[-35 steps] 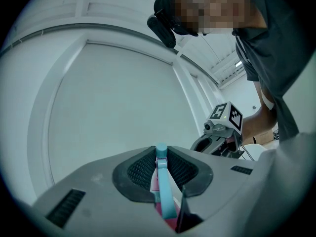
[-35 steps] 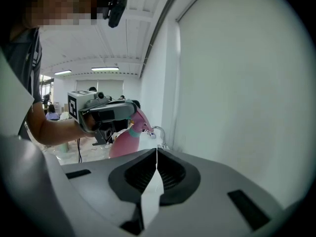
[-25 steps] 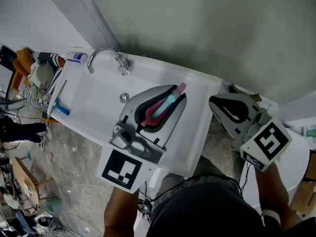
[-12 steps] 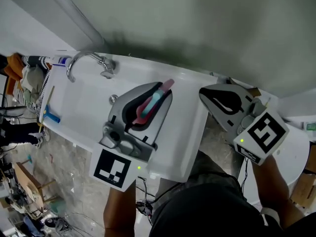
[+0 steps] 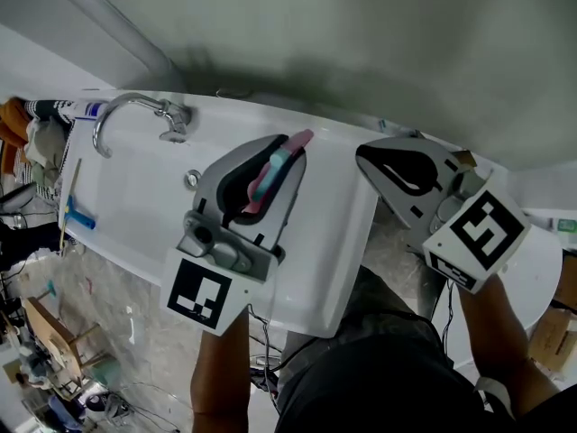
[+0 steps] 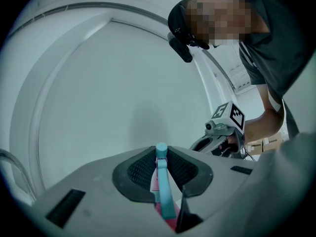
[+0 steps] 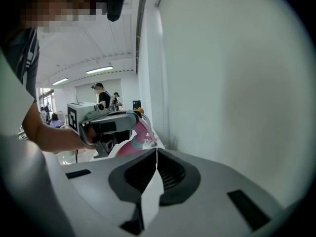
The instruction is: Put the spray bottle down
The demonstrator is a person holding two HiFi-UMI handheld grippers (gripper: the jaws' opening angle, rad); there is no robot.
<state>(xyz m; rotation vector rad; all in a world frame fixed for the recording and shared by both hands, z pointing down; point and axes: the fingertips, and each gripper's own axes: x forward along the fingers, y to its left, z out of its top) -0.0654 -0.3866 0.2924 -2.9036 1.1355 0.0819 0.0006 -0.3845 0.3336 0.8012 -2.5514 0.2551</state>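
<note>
Now left gripper (image 5: pixel 287 152), clamped on spray bottle (image 5: pixel 263 180), has sunk twd sink (image 5: pixel 144 197) vs 1 s ago; bottle not down yet. Right gripper (image 5: pixel 368 156) closed, empty.

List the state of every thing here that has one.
Spray bottle: clamped between jaws, held in the air over the sink, not yet put down.
Left hand-held gripper: shut on the spray bottle.
Right hand-held gripper: shut, nothing held.
Faucet: no water seen running.
</note>
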